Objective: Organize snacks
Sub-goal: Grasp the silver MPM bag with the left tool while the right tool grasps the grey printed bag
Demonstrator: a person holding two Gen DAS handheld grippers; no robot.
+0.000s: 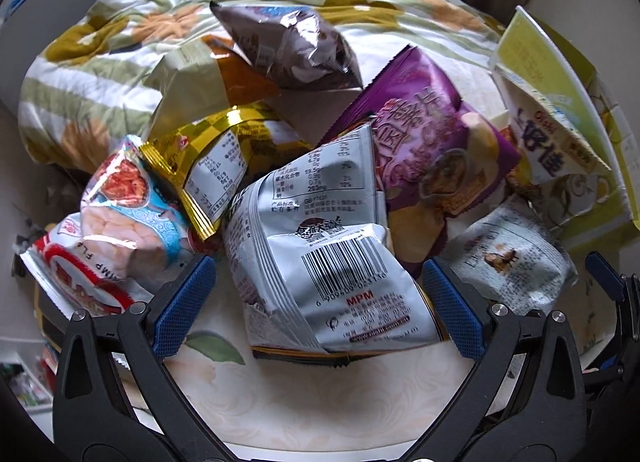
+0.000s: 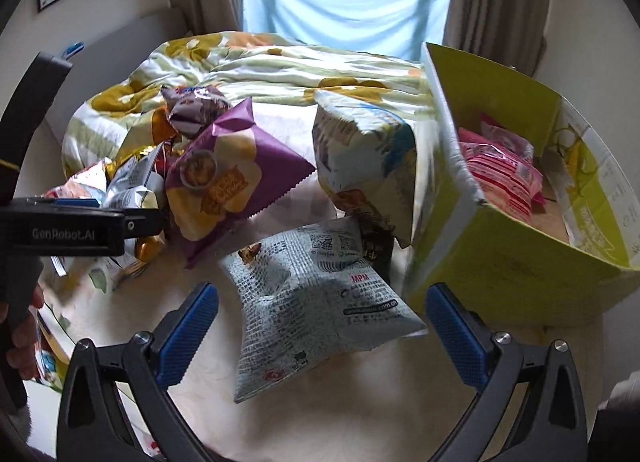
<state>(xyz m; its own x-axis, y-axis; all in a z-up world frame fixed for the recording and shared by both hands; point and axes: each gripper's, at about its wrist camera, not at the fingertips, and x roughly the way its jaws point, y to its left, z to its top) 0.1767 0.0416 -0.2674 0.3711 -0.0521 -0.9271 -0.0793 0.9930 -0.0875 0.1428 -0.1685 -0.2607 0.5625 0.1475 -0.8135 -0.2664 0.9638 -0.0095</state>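
Looking along the right gripper (image 2: 322, 322), only the right wrist view reveals the inside of the yellow-green cardboard box (image 2: 512, 266), where pink-and-red wrapped snack packets (image 2: 502, 170) lie on its floor; the left wrist view catches just that box's near flap. The left wrist view alone shows the crinkled silver foil bag with a barcode (image 1: 332, 262), the gold foil packet (image 1: 208, 166) and the red-and-blue shrimp cracker bags (image 1: 120, 214) heaped on the floral quilt (image 1: 100, 74).

A purple chip bag (image 2: 224, 174) and a brown foil bag (image 2: 196, 106) crowd the space beyond the right jaws' left finger, and a pale blue-and-cream bag (image 2: 368, 158) leans against the box wall ahead of the right finger. The left gripper (image 1: 320, 302) appears in the right wrist view as a black body at far left.

Both pairs of jaws are spread wide, pinching nothing. The silver barcode bag lies between the left jaws, nearer the right pad. A pale grey printed packet (image 2: 316, 302) lies between the right jaws, just beside the box.
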